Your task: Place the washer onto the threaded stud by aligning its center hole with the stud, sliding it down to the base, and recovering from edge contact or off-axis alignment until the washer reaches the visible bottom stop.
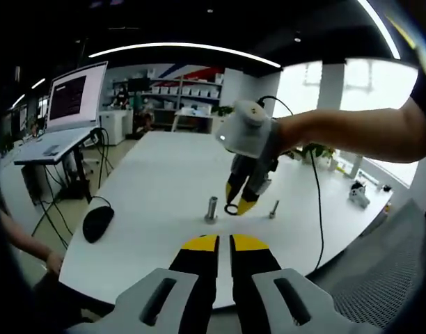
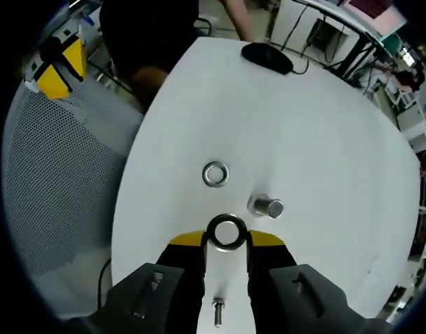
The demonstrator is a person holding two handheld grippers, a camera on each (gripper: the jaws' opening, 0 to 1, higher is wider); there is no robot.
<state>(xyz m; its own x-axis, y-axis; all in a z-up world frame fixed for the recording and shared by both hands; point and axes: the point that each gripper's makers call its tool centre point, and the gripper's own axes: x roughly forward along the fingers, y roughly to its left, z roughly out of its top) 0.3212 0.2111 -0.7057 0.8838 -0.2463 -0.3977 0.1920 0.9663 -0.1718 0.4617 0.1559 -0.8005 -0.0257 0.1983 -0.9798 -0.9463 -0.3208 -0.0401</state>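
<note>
Washer point(image 2: 226, 232): dark metal ring, held flat between the jaw tips above the bench | Threaded stud point(image 2: 266, 207): short grey metal post, stood upright on the white bench point(image 2: 324, 139), just beside the washer, apart from it, bare.

Both views are bright and evenly lit. In the left gripper view, curved ceiling light strips point(image 1: 185, 47) glow overhead and the far right windows point(image 1: 369, 87) blow out to white. The white table point(image 1: 157, 174) shows only faint, soft shadows. Fisheye bending is strong toward the edges, and far shelving looks slightly soft
</note>
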